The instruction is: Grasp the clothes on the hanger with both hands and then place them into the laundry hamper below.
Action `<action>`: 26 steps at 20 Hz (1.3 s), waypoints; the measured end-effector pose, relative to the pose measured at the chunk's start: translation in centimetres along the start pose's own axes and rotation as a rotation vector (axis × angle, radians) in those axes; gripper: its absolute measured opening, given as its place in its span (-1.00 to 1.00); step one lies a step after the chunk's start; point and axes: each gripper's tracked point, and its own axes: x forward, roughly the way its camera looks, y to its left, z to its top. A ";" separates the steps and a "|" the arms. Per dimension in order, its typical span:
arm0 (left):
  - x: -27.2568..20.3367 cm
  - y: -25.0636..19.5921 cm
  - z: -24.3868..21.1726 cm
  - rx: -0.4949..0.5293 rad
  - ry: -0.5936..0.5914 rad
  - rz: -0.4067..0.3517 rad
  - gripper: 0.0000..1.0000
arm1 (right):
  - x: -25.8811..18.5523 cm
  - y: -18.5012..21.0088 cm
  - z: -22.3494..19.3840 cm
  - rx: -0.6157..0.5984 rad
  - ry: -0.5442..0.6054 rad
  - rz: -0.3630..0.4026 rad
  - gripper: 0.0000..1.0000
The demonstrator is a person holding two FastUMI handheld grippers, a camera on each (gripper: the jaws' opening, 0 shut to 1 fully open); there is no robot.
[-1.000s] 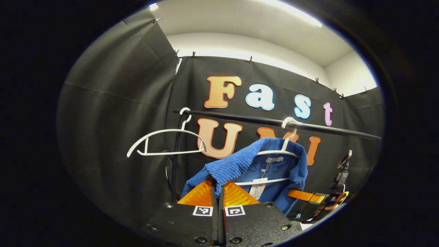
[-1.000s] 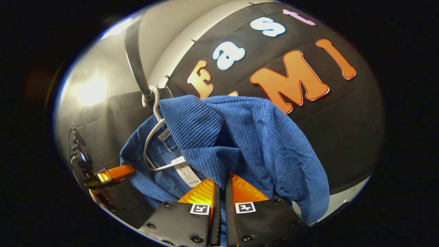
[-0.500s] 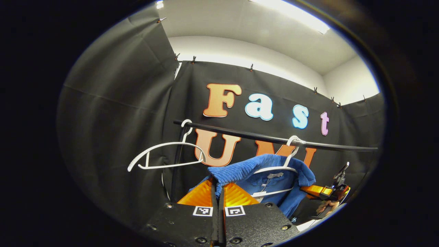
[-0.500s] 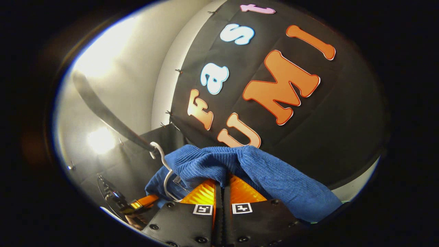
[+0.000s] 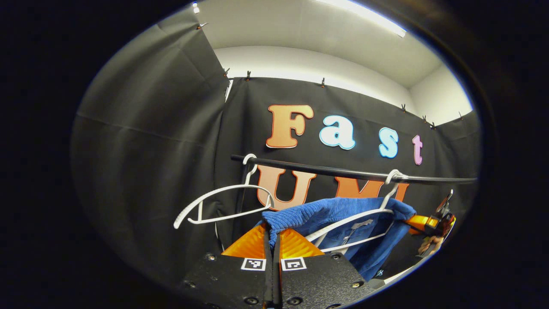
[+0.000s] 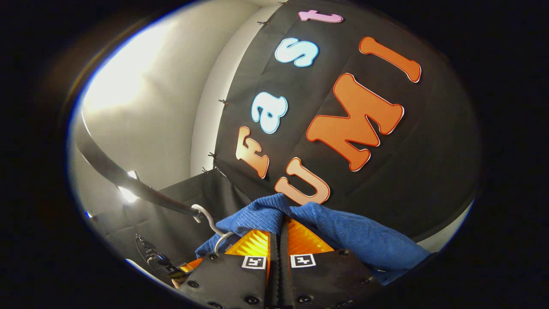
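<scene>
Blue corduroy, the jacket [image 5: 343,214] is pinched at two places: the left gripper [image 5: 273,234] has its fingers pressed together on a fold of the near left edge, and the right gripper [image 6: 279,231] is likewise clamped on a bunched ridge of the cloth, which spills away to the right of its fingers in the right gripper view. Compared with a second ago, the garment sits lower and flatter in both views: in the left gripper view it then rose as a tall peak over the hanger's neck, while now it is stretched into a shallow band running right from the left gripper toward the other gripper [image 5: 431,222], seen far right with a hand [image 5: 428,246] below it. In the right gripper view the cloth a second ago covered much of the middle; now it lies as a low mound just above the fingers. The white hanger [image 5: 364,219] inside the jacket now tilts, its left end dropped toward the left gripper, and its hook is on the black rail [image 5: 343,171]. A second white hanger [image 5: 223,206], bare, hangs on the rail's left end, well apart from the jacket. The jacket hangs high at rail level, stretched between both grippers.
</scene>
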 end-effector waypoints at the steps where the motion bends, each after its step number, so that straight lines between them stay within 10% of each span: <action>1: 0.5 0.1 0.0 -0.016 0.006 -0.009 -1.00 | 0.3 0.0 0.3 0.004 -0.001 -0.002 -0.86; 26: 6.0 0.2 -5.6 -0.019 0.152 -0.123 -0.98 | 4.1 -7.2 6.4 0.016 -0.013 -0.214 -0.87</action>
